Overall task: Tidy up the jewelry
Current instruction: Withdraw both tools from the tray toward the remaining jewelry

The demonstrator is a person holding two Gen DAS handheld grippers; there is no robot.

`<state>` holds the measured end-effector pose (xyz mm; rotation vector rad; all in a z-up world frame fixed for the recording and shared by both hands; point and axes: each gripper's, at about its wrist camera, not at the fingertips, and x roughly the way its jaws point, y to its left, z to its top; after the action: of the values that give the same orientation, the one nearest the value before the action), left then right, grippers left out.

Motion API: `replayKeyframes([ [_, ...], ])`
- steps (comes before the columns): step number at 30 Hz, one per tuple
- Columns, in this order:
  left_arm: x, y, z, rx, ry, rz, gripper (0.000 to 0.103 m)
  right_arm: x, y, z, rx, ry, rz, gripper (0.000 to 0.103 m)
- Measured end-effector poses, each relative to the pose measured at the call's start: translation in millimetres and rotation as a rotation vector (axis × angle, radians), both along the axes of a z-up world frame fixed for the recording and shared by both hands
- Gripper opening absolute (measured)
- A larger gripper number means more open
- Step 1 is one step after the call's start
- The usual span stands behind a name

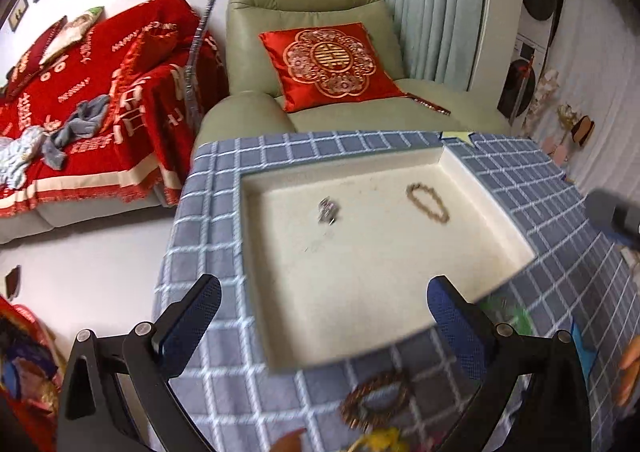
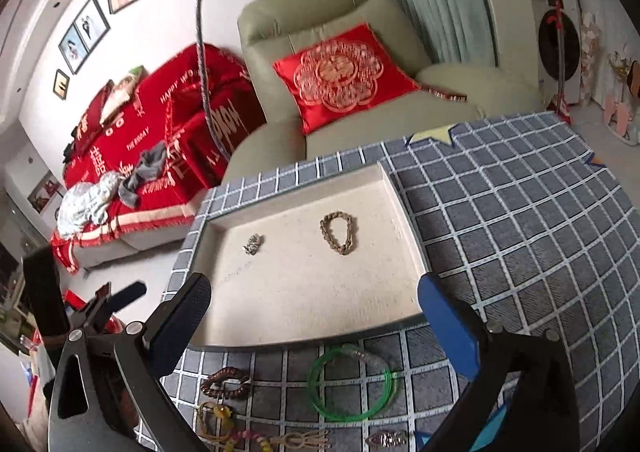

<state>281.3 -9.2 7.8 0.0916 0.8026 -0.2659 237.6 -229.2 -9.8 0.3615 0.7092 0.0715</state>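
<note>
Right wrist view: both grippers, right (image 2: 314,316) and left (image 1: 324,316), gape empty; cream felt tray (image 2: 404,207) already holds gold chain bracelet (image 2: 338,232), so drop straight over green translucent bangle (image 2: 352,382) on checked cloth, pinching one rim.

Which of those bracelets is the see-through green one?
The green bangle, a smooth plain ring on the cloth just outside the tray. The others are beaded, braided or chain-like.
</note>
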Motion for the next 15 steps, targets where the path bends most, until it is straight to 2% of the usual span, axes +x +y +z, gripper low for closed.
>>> replayKeyframes([
  [4, -23, 17, -3, -0.017, -0.004, 0.030, 0.103, -15, 7, 5, -0.028, 0.066, 0.029, 0.103],
  [9, -45, 34, -16, -0.047, 0.056, 0.027, 0.103, -38, 10, -2, -0.045, 0.096, 0.045, 0.103],
  [15, -70, 40, -35, -0.017, 0.082, 0.045, 0.103, -69, 8, -21, -0.045, 0.136, 0.040, 0.103],
])
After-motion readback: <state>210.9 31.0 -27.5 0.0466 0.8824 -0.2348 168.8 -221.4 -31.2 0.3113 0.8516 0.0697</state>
